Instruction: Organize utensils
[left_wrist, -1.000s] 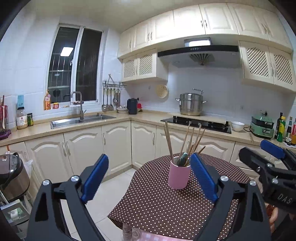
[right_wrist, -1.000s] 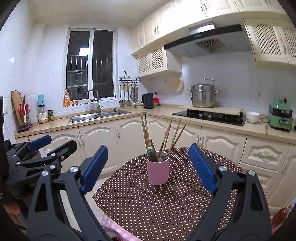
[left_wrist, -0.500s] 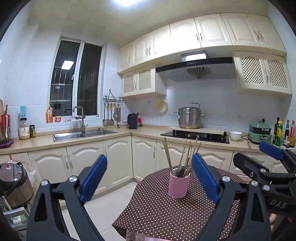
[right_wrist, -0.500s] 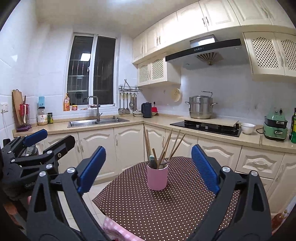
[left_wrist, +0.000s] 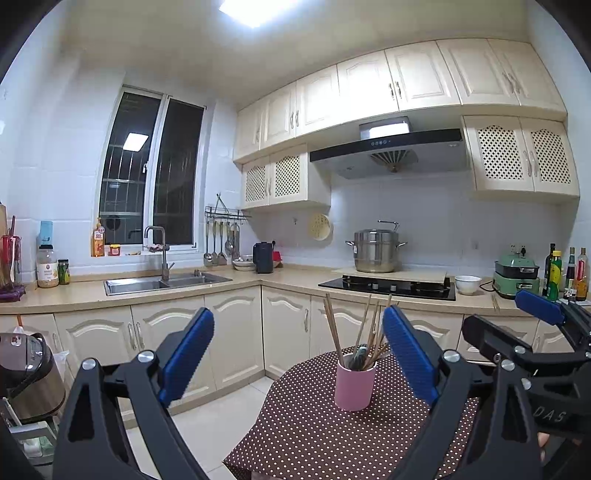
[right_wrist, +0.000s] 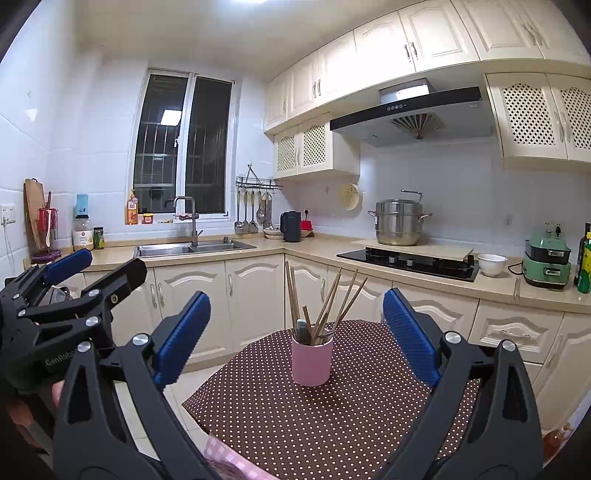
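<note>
**Both tools spread and empty, cup of chopsticks ahead**

The fingers (left_wrist: 408, 354) of the left gripper (left_wrist: 297, 356) stand wide apart with nothing between them, and the right gripper (right_wrist: 295, 339) is spread just as wide, also empty. Both hover above the near side of the tabletop (right_wrist: 332, 424), which wears a brown dotted cloth, and both are well apart from the task's things.

The pink cup (right_wrist: 311, 362) stands upright toward the far part of the tabletop. Wooden chopsticks (right_wrist: 325, 302) lean out of it at loose angles, fanned rather than bunched, and a dark-handled utensil (right_wrist: 301, 328) sits low among them; what kind it is cannot be told. No loose utensils show on the cloth, though its near edge is hidden behind the gripper frames.

Judging from this, the task is either at its very start or close to done: the utensils sit gathered in the cup and neither tool is engaged. If work remains, it is likely a reach forward toward the cup. That would call for one gripper to come down over the chopstick tops and close on a thin stick without knocking the light cup over, perhaps with the other steadying the cup's wall.
</note>
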